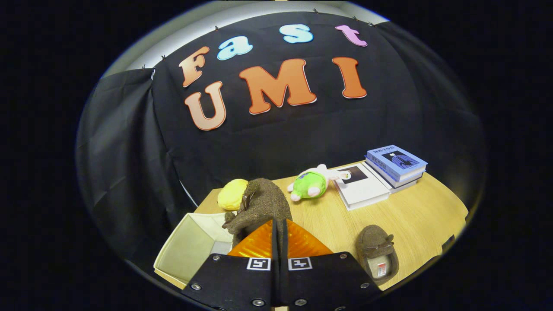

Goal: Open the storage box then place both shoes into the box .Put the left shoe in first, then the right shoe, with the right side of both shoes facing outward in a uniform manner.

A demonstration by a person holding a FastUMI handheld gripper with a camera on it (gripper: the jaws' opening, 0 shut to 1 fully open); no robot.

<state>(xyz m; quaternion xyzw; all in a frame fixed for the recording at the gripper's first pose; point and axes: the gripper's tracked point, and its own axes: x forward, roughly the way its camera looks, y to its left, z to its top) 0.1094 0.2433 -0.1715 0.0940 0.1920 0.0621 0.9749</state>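
My gripper point(279, 224) is shut on a brown fuzzy shoe point(261, 205), which hangs lifted just ahead of the fingers, toe pointing away and a small bow hanging on its left side. Below and to the left of it stands the open cream storage box point(181, 255), its inside bare where I can see it; the held shoe hovers over the box's right wall. The second brown shoe point(376, 252) lies on the wooden table point(423, 216) to the right of the fingers, its opening and a label inside turned toward me.
A yellow plush point(232, 194) lies behind the held shoe and a green plush point(312, 183) sits beyond the fingers. At the table's far right, a white book point(360, 188) lies beside a stack of blue books point(395, 164). Black cloth walls the booth.
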